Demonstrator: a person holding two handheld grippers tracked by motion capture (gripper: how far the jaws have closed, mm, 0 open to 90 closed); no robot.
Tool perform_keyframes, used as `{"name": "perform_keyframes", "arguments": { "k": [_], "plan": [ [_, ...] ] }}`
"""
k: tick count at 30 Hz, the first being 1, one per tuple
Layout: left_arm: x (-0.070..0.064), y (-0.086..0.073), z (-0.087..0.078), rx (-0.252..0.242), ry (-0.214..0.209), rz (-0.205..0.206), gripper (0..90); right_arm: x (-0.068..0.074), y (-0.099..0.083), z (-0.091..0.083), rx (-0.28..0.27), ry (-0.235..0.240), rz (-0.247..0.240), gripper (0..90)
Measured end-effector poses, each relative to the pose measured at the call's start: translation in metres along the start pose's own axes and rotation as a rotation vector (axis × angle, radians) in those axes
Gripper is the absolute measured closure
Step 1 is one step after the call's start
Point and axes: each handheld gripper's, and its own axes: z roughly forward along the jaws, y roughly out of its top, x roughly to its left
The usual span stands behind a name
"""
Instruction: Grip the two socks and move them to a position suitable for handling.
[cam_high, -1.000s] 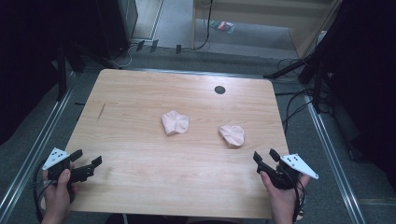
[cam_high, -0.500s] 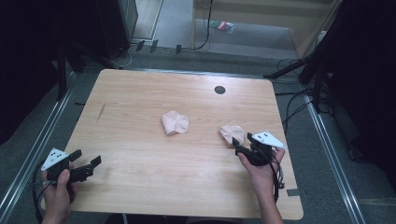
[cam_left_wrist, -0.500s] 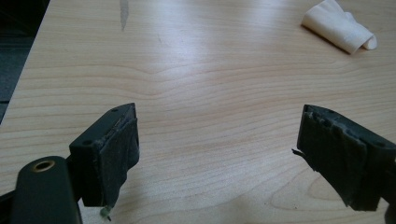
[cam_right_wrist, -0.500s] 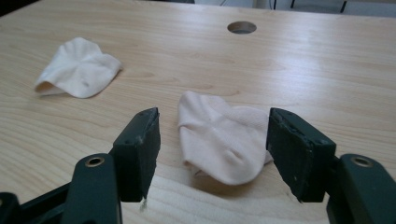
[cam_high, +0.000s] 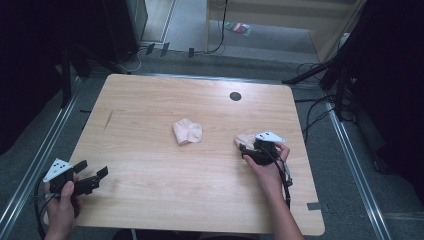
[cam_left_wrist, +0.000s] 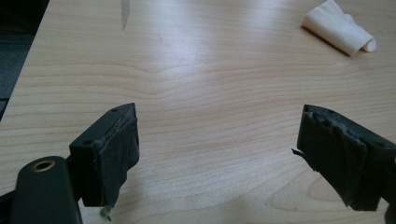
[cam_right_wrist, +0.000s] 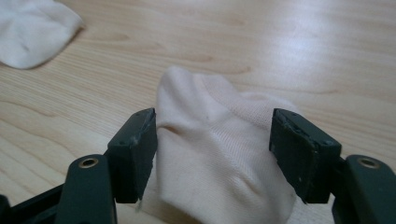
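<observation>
Right gripper straddling near sock, jaws not closed

Left gripper (cam_high: 95, 177) sits at the near left corner of the table (cam_high: 150, 200), held in the person's left hand (cam_high: 62, 200). In the left gripper view its jaws stand wide apart with bare wood between them; nothing is held.

Right gripper (cam_high: 246, 149) is on the right half of the table, farther from the near edge than the left one, held in the right hand (cam_high: 267, 167). It is at the right-hand sock (cam_right_wrist: 219, 158), a pale, crumpled piece lying on the wood. In the right gripper view the jaws stand one on each side of the sock, open about as wide as the bunched fabric. The left jaw looks to be touching the cloth; contact at the right jaw cannot be told. The fabric does not look squeezed.

Second sock (cam_high: 187, 131) lies near the table centre, left of and slightly beyond the right gripper, well apart from both grippers. It shows in the far left corner of the right gripper view and the far right corner of the left gripper view.

Dark round hole (cam_high: 235, 96) in the tabletop sits toward the far edge.
</observation>
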Motion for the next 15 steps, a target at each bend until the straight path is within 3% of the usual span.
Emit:
{"name": "perform_keyframes", "arguments": {
  "k": [3,5,7,8,9,10,15],
  "plan": [
    [0.0,0.0,0.0,0.0,-0.001,-0.001,13.4,0.001,-0.002,0.008,0.024,-0.017,-0.014,36.5],
    [0.0,0.0,0.0,-0.001,-0.002,-0.002,13.4,0.002,-0.005,0.009,0.016,-0.045,-0.023,47.3],
    [0.0,0.0,0.0,0.0,-0.002,-0.002,13.4,0.003,-0.006,0.01,0.017,-0.057,-0.017,50.2],
    [0.0,0.0,0.0,0.001,-0.001,-0.002,13.4,0.003,-0.008,0.01,0.003,-0.071,-0.018,56.8],
    [0.0,0.0,0.0,0.001,0.0,0.0,13.4,0.001,-0.008,0.009,0.0,-0.114,-0.014,72.8],
    [0.0,0.0,0.0,-0.001,0.003,0.002,13.4,0.0,-0.008,0.009,0.003,-0.127,-0.011,78.5],
    [-0.003,-0.001,-0.003,-0.036,0.037,0.016,13.4,-0.003,-0.004,0.0,-0.019,-0.137,0.002,82.0]
  ]
}}
